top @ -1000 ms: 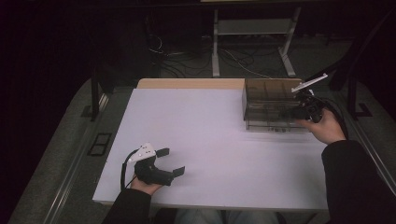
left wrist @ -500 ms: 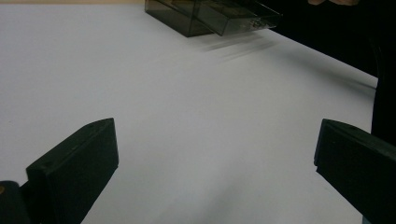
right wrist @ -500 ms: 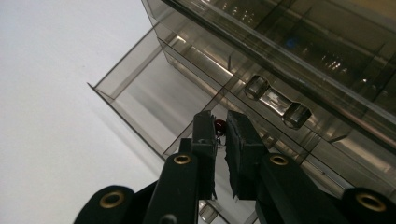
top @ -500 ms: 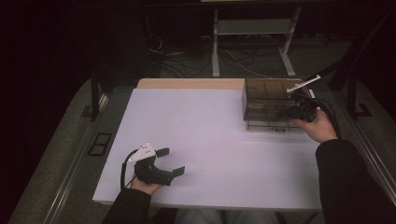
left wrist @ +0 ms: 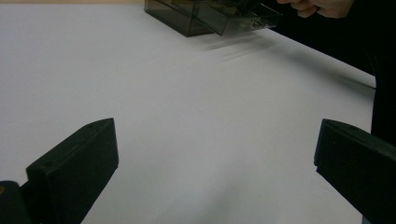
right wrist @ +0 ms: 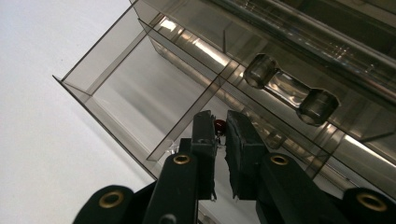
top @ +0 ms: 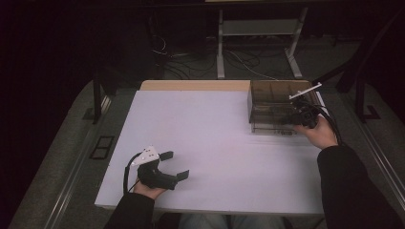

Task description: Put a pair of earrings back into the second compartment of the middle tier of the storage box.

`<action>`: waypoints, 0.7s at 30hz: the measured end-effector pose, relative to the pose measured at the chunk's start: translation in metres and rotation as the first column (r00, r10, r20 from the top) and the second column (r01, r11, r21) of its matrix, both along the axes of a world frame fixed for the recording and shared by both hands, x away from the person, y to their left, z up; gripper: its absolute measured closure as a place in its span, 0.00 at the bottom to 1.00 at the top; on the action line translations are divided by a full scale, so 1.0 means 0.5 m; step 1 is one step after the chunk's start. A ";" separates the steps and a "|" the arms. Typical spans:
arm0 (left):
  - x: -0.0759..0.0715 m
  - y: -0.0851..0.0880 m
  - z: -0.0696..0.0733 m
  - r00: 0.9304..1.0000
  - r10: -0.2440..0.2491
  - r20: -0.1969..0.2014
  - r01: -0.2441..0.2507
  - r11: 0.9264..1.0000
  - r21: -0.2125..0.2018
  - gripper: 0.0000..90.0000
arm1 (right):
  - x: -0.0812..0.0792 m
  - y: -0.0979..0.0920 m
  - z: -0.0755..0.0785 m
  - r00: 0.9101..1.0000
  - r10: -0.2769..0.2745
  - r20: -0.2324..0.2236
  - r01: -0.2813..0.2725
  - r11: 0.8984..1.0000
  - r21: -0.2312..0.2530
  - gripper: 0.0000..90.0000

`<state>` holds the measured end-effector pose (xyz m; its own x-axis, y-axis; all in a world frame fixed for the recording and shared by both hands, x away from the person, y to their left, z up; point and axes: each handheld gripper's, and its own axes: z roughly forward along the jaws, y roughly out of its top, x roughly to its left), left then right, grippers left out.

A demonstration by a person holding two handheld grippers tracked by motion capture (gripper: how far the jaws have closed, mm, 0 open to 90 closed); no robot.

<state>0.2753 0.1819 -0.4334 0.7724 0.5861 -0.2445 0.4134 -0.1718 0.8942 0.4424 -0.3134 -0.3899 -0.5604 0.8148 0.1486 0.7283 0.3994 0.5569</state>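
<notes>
Right tongs [right wrist: 220, 128] clamped on small red thing [right wrist: 219, 125] over smoky clear drawer box [top: 274, 106], left tongs [top: 173, 165] apart, well away from box on white counter [top: 215, 133]

I see the smoked clear plastic organizer box [top: 274, 107] sitting at the far right of the white desk [top: 215, 138], its drawer [right wrist: 140, 107] pulled out toward me. The drawer is split by thin dividers into compartments (the near ones look bare). A small red bead [right wrist: 219, 125] sits pinched just above one divider, inside the drawer.
</notes>
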 end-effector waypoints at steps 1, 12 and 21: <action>0.000 0.000 0.000 1.000 0.000 -0.001 0.000 1.000 -0.001 0.00 | 0.000 0.000 0.001 1.000 -0.003 0.003 0.003 1.000 0.002 0.89; -0.001 0.000 0.000 1.000 -0.001 0.000 0.001 1.000 -0.004 0.00 | -0.019 0.001 0.026 1.000 -0.002 0.010 0.001 0.996 0.087 0.52; -0.002 0.000 0.002 1.000 -0.002 0.001 0.002 1.000 -0.014 0.00 | -0.059 -0.005 0.049 0.999 -0.003 0.037 -0.004 0.981 0.192 0.11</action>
